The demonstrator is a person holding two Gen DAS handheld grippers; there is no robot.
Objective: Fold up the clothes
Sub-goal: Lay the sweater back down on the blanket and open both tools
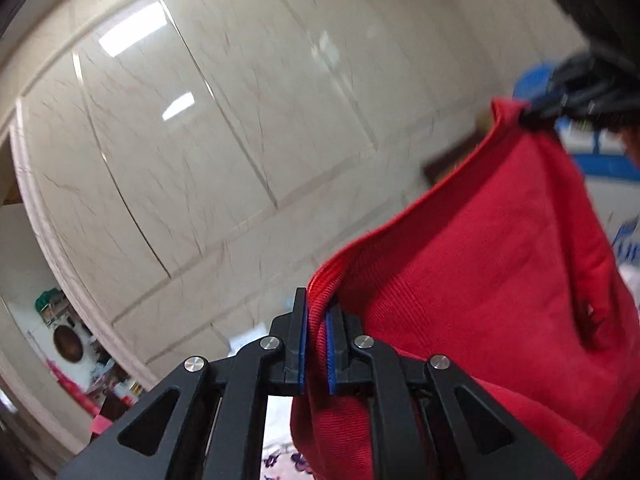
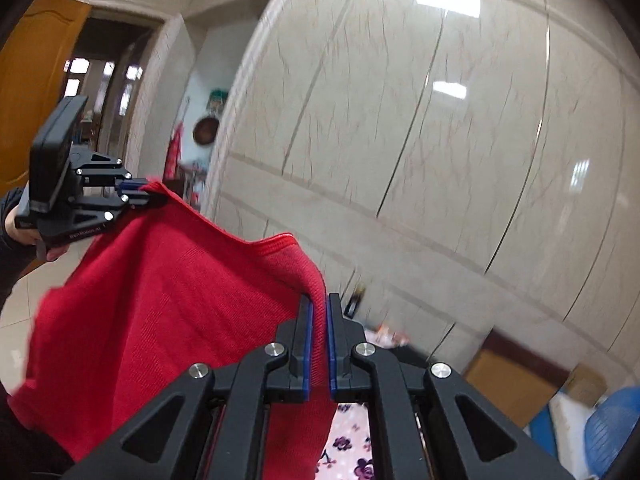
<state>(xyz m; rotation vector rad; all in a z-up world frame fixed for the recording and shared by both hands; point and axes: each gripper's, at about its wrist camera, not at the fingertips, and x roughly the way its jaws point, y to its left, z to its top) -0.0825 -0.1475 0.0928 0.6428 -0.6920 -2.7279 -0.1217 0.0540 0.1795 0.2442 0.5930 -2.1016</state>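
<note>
the red knit garment (image 2: 160, 304) hung in the air before the marble wall (image 2: 440, 140), its ribbed edge clamped in both the left gripper (image 1: 316, 344) and right gripper (image 2: 319, 344), and that slack, thick hem could have slid out under its own weight.

A home was indicated: a marble-tiled wall (image 2: 400, 140), a wooden door (image 2: 32, 92) at the far left, and a flowered bedsheet (image 2: 352, 440) were seen nearby.

No legible text; small white lettering on left tongs (image 2: 138, 191) body too blurred.
</note>
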